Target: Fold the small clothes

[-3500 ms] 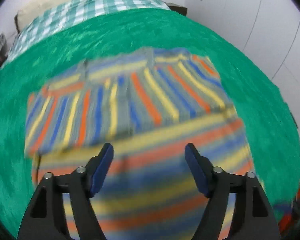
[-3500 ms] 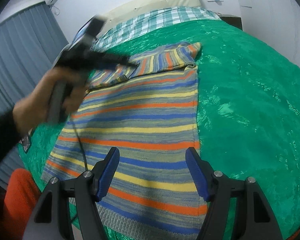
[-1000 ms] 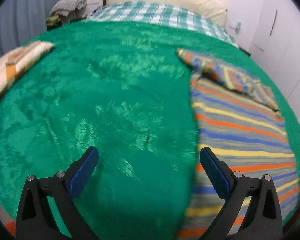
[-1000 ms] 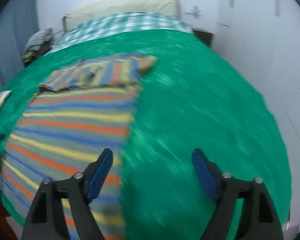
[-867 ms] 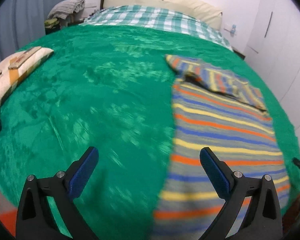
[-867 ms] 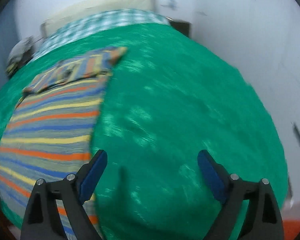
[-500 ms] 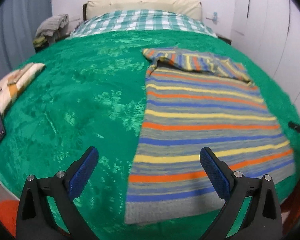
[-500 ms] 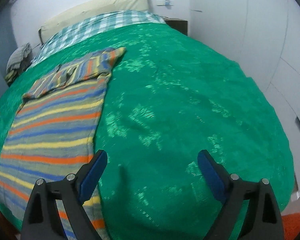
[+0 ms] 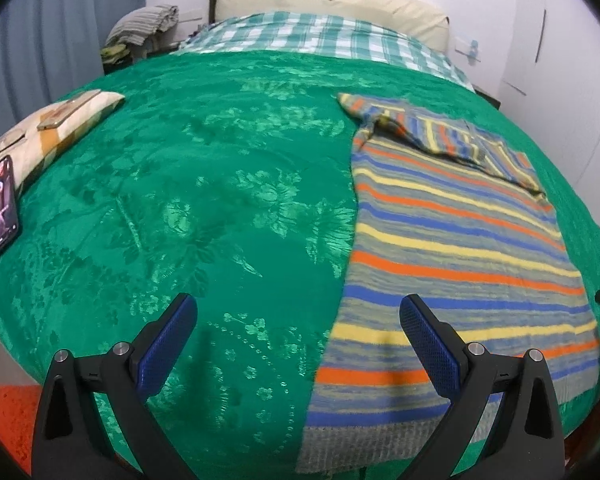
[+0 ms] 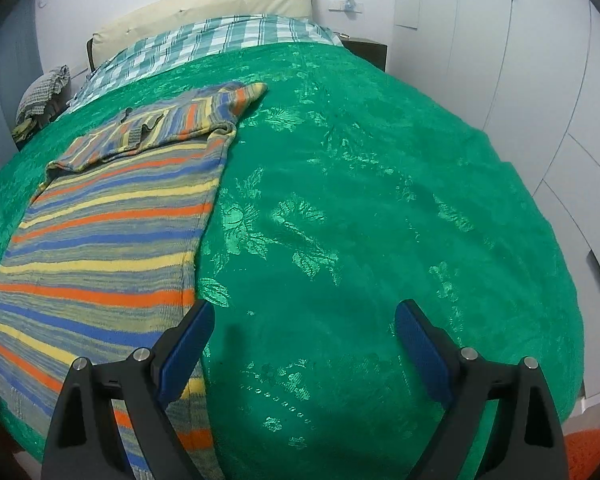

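A striped knit sweater [image 9: 452, 240] in grey, orange, blue and yellow lies flat on the green bedspread [image 9: 220, 200], its sleeves folded across the top. In the left wrist view it lies to the right. My left gripper [image 9: 298, 336] is open and empty, above the spread near the sweater's lower left edge. In the right wrist view the sweater [image 10: 108, 232] lies to the left. My right gripper [image 10: 304, 340] is open and empty, above the spread [image 10: 380, 220] beside the sweater's lower right edge.
A phone [image 9: 0, 204] and a cream patterned cushion [image 9: 52, 124] lie at the bed's left side. A checked sheet [image 9: 320, 38] and headboard are at the far end. White wardrobe doors [image 10: 540, 80] stand to the right. Orange rug [image 9: 8, 420] on the floor.
Both grippers have pulled back from over the sweater and opened wider. The left view has swung so the sweater sits further right; the right view barely changed in the last half second.
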### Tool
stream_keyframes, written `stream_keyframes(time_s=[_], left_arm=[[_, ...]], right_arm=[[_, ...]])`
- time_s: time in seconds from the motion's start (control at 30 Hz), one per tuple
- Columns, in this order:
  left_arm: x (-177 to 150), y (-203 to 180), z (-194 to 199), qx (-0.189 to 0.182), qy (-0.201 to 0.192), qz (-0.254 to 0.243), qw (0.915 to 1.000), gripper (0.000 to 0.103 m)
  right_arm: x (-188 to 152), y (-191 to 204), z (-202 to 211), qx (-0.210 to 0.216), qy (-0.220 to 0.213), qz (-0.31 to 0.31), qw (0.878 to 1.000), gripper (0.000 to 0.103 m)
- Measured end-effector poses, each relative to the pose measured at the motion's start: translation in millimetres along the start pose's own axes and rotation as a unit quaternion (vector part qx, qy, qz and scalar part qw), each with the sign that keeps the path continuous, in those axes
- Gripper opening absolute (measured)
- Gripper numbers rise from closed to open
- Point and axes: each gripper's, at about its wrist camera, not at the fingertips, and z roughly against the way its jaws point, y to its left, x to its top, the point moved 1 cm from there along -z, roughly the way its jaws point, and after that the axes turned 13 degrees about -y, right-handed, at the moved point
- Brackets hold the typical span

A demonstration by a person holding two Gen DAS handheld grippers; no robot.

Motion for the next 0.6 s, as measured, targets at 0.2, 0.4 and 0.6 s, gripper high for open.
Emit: stream_keyframes(time_s=[0.2,0.4,0.6], left_arm=[[-0.5,-0.5,-0.8,0.001,0.0,-0.002,1.0,0.101],[-0.7,1.1,-3.0,0.005,0.002,0.0,1.0,0.101],[-1.5,4.1,-5.7,0.01,0.005,0.003,0.9999,0.101]], right_arm=[[1.6,-0.7,3.3,-0.003,-0.008,0.002,1.0,0.091],[3.7,-5.1,3.9,-0.006,-0.012,-0.004,1.0,0.091],[4.8,-6.9,3.3,-0.005,-0.013,-0.005,1.0,0.091]])
